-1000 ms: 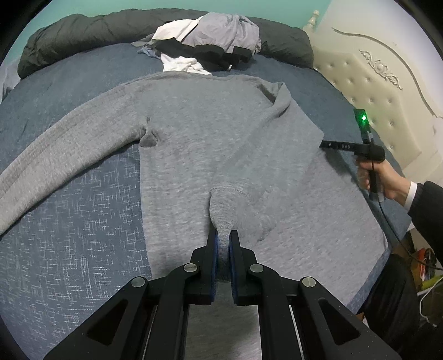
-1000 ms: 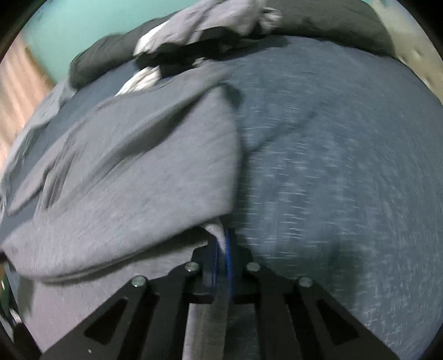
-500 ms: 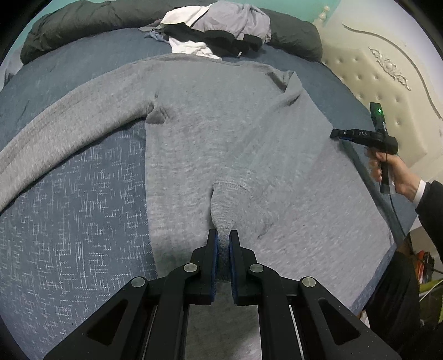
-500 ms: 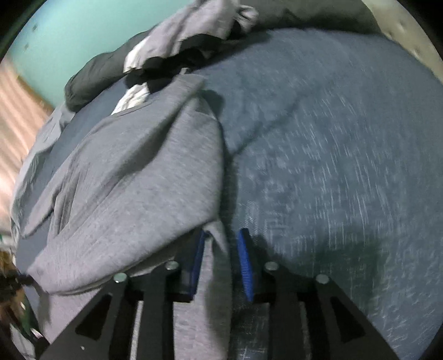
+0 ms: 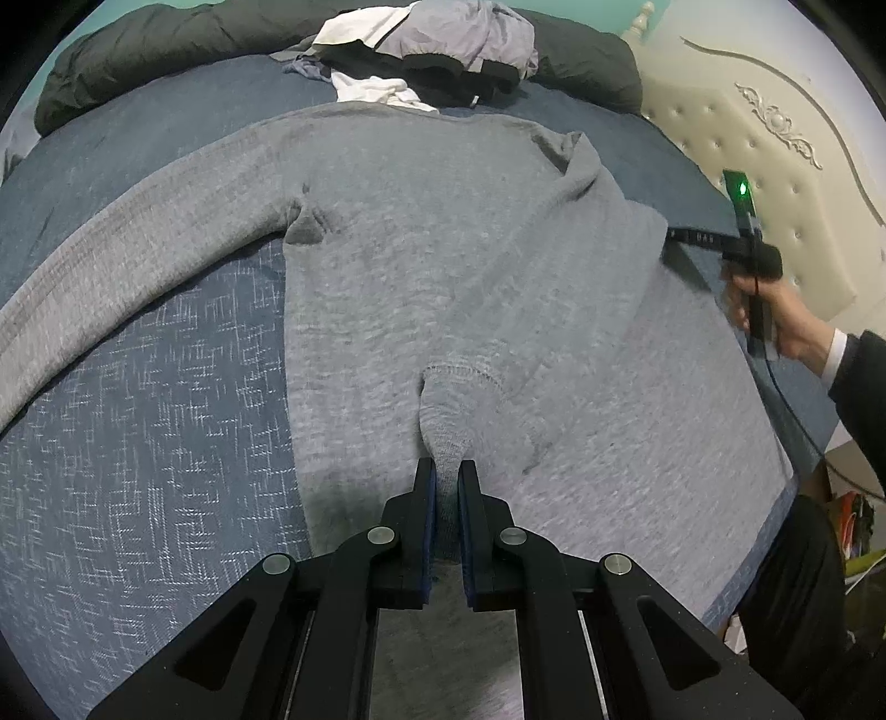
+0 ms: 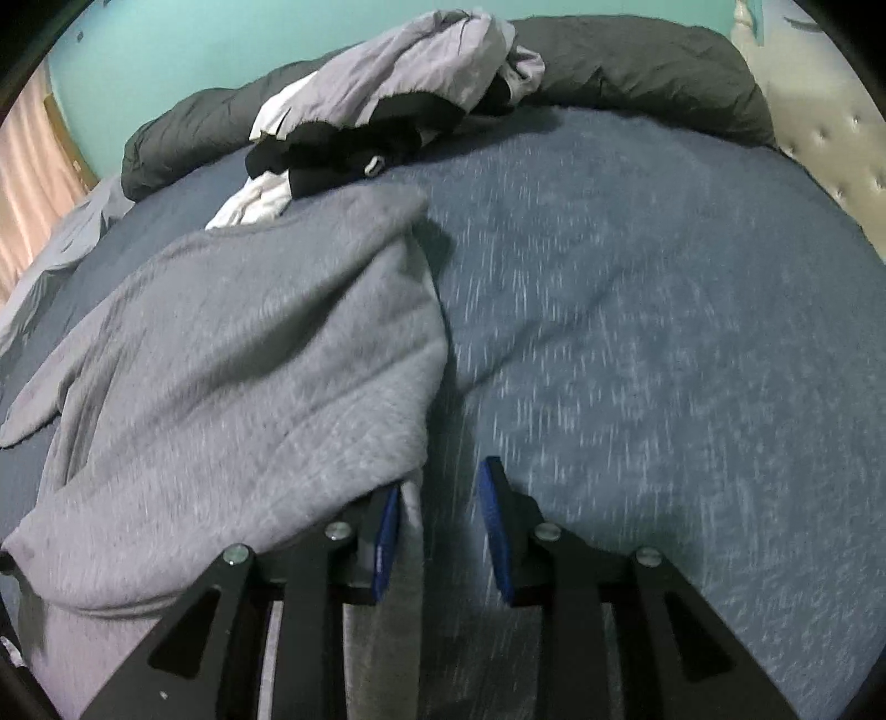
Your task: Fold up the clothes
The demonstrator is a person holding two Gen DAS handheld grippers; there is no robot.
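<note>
A grey knit sweater (image 5: pixel 443 249) lies spread on the blue bed. One sleeve (image 5: pixel 138 232) stretches out to the left. The other sleeve is folded across the body, and my left gripper (image 5: pixel 447 476) is shut on its cuff (image 5: pixel 454 399). My right gripper (image 5: pixel 686 238) shows at the sweater's right edge in the left wrist view. In the right wrist view the right gripper (image 6: pixel 437 498) is open, with the sweater's folded edge (image 6: pixel 277 387) resting against its left finger.
A pile of white, black and lilac clothes (image 5: pixel 432 50) and a dark duvet (image 5: pixel 166 39) lie at the far side of the bed. A cream tufted headboard (image 5: pixel 775 138) stands on the right. Blue bedspread (image 6: pixel 637 332) lies right of the sweater.
My right gripper has opened and let go of the sweater's edge, which now lies on the bed. My left gripper has kept its hold on the cuff.
</note>
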